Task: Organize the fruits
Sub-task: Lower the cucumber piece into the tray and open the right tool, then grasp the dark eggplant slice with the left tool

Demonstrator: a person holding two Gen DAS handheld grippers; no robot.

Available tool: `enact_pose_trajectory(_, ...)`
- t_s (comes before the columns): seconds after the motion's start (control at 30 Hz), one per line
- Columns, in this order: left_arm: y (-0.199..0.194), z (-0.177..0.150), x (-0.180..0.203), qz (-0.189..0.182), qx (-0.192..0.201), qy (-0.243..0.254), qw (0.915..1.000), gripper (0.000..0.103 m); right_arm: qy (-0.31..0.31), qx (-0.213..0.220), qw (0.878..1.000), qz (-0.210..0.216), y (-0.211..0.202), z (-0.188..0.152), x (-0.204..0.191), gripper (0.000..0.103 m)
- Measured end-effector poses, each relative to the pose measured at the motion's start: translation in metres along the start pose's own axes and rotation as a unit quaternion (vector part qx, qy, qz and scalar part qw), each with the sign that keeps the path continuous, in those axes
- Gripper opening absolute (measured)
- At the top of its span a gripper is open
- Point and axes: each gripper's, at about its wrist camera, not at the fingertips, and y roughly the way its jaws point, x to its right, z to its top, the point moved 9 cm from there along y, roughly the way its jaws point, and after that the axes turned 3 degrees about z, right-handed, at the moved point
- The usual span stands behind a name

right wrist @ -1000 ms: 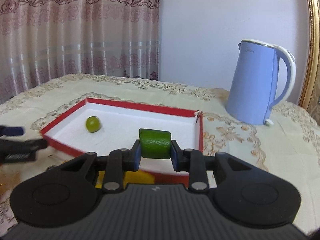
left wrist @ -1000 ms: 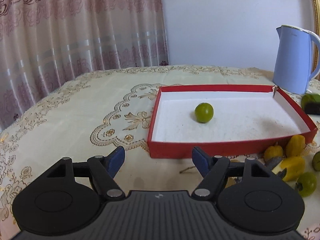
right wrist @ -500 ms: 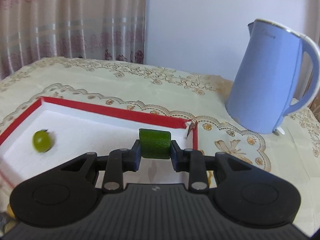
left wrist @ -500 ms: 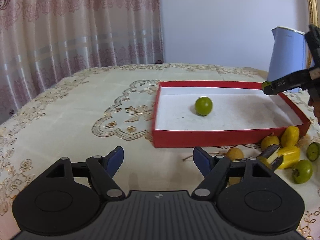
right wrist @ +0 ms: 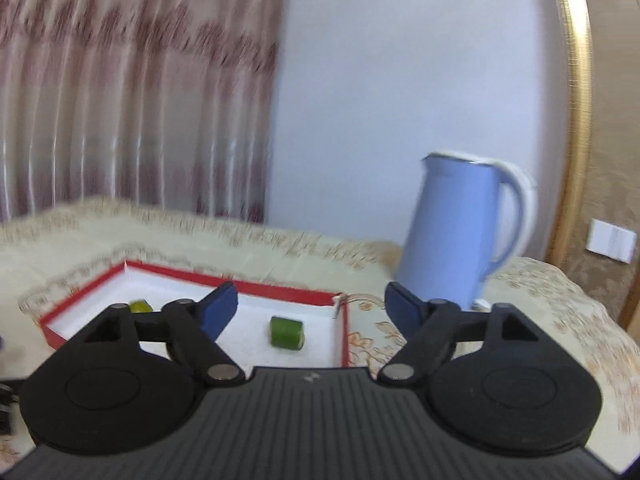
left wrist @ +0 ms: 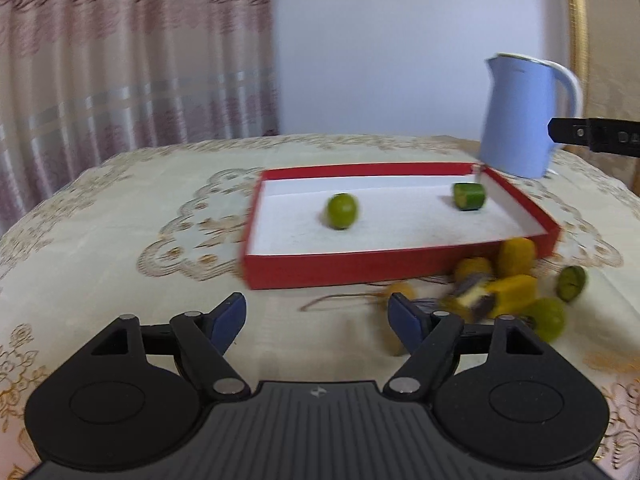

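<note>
The green cut piece (right wrist: 286, 333) is lying on its side on the white floor of the red tray (left wrist: 400, 266), way over in the far right corner. It's a stubby cylinder with its long axis running roughly left-right, and one flat cut face shows toward the left in the left wrist view. The round green fruit (left wrist: 342, 211) sits more toward the middle of the tray, well apart from it. The right claw (right wrist: 311, 307) has just been opening; its blue pads are spread wide with nothing between them, and it's held above the near edge of the tray, pointing nearly level toward the blue kettle (right wrist: 460, 232). The left claw (left wrist: 317, 317) is also apart and has been widening a bit, empty, tilted down at the desk (left wrist: 120, 208) in front of the tray. The pile of yellow and green fruits (left wrist: 516, 288) is on the cloth just off the tray's near right corner, pretty blurry.
</note>
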Motion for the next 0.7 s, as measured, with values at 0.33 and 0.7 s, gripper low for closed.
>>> enact_pose_trajectory(0.33,-0.001,-0.005,0.039,0.010,0.005,0.060,0.9981,0.085,0.081,-0.014,0.996,0.016,-0.025,-0.040,0.009,0.084)
enact_pose_trajectory(0.7,0.015,-0.008,0.049,0.029,-0.020,0.055,0.9978,0.081,0.087,-0.018,0.995,0.039,-0.032,-0.049,0.007,0.086)
